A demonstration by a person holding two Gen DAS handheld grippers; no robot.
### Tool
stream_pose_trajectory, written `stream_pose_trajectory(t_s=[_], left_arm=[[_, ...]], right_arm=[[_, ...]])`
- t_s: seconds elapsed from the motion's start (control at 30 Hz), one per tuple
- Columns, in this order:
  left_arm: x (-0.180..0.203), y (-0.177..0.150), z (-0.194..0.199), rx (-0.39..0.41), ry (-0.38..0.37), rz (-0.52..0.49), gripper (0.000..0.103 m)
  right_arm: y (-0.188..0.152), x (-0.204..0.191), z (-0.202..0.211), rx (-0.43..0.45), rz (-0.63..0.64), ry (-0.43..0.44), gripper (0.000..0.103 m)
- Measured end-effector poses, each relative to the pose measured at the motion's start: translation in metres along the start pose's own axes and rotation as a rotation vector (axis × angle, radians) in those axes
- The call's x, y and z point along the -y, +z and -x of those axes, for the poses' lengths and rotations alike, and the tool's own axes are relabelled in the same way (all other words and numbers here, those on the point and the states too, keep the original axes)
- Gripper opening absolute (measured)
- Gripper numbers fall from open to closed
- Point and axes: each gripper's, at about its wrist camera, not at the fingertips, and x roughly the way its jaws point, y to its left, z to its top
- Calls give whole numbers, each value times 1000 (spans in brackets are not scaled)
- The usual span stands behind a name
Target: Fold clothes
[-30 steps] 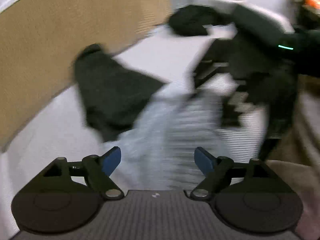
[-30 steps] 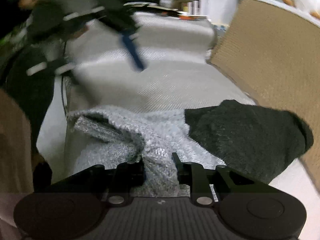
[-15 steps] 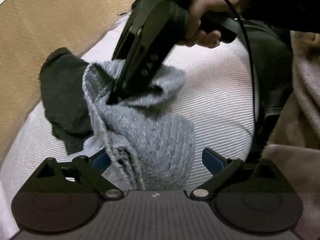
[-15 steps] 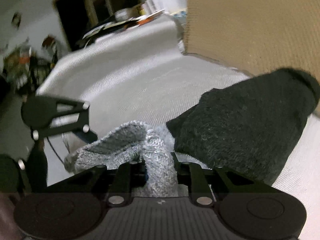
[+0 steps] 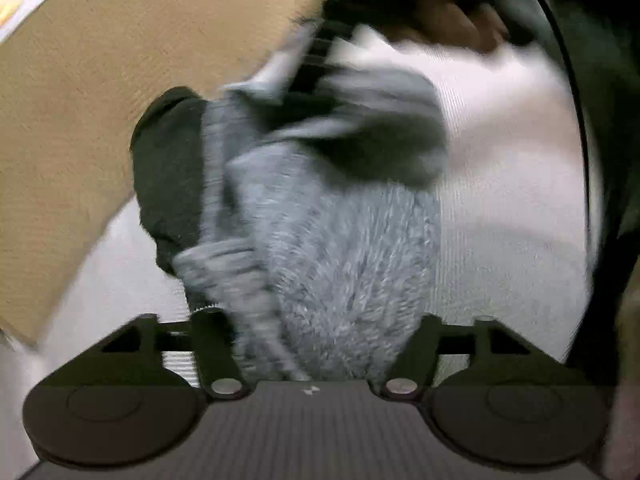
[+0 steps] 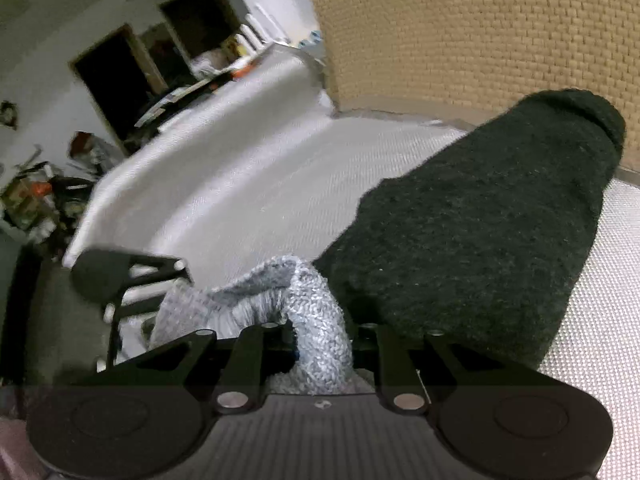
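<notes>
My left wrist camera sits just behind my left tool [image 5: 316, 328] and looks steeply down, close over the grey sock [image 5: 340, 264] on the white bed [image 5: 512, 208]. My right wrist camera looks low along my right tool [image 6: 320, 340], toward the tan woven headboard [image 6: 480, 32] and the room's far end. Both views share the grey sock [image 6: 316, 320], the black sock [image 6: 480, 232], bed and headboard [image 5: 120, 80].

Left gripper [image 5: 316, 344]: jaws wide apart, low in frame
Grey sock [image 5: 344, 248]: centre, between them, blurred
Dark sock [image 5: 168, 168]: left of it
White surface [image 5: 508, 184]: right side
</notes>
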Motion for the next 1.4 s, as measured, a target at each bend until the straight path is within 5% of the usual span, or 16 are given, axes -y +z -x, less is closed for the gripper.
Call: stream_pose_trajectory(t_s=[0.23,0.4,0.77,1.03,1.1,1.17,1.4], left_arm=[[-58,-12,6,54,-129,368,34],[-77,-19,0,36,-192,487,34],[-91,-29,0,26,-221,611,34],[-98,-31,-4,18,-234,661,34],[-97,-30,-3,24,-238,651,34],[-95,-30,-1,27,-239,638,33],[-80,-33,22,56,-307,539,27]], right_arm=[[-12,-8,37,78,82,11,39],[-25,-21,65,136,134,-43,75],[-65,-40,82,208,240,-67,85],[-88,-61,29,132,465,-238,84],[-88,-58,13,125,478,-284,71],[-84,-56,14,124,440,-235,56],[-69,-49,17,119,306,-63,28]])
